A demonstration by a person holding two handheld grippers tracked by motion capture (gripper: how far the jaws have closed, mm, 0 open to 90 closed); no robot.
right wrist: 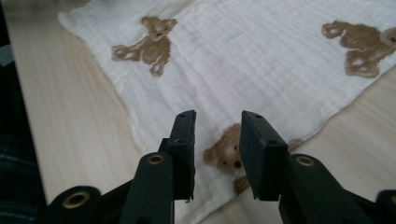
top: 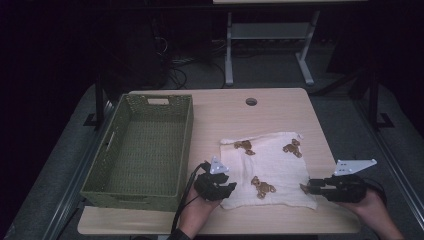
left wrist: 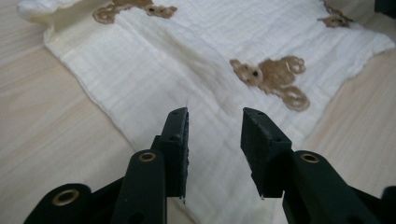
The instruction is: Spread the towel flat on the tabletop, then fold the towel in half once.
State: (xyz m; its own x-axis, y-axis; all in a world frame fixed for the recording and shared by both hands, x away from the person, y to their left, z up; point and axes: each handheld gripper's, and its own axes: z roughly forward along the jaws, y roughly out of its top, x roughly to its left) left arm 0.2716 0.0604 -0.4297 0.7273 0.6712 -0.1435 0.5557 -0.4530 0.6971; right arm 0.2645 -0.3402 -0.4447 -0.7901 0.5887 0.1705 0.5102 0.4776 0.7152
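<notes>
Black tool (left wrist: 215, 140) over crinkled muslin cloth (left wrist: 187, 60)

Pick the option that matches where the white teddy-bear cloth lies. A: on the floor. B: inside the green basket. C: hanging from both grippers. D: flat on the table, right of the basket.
D: the cloth lies spread on the table beside the empty green basket.

Cloth (top: 272, 170) (bear-printed) beside basket (top: 145, 145).

A dim room: a light wooden table (top: 280, 107) on grey floor (top: 270, 70); beyond the table, a white metal-legged desk frame (top: 267, 37) and tangled dark cables (top: 175, 65).
</notes>
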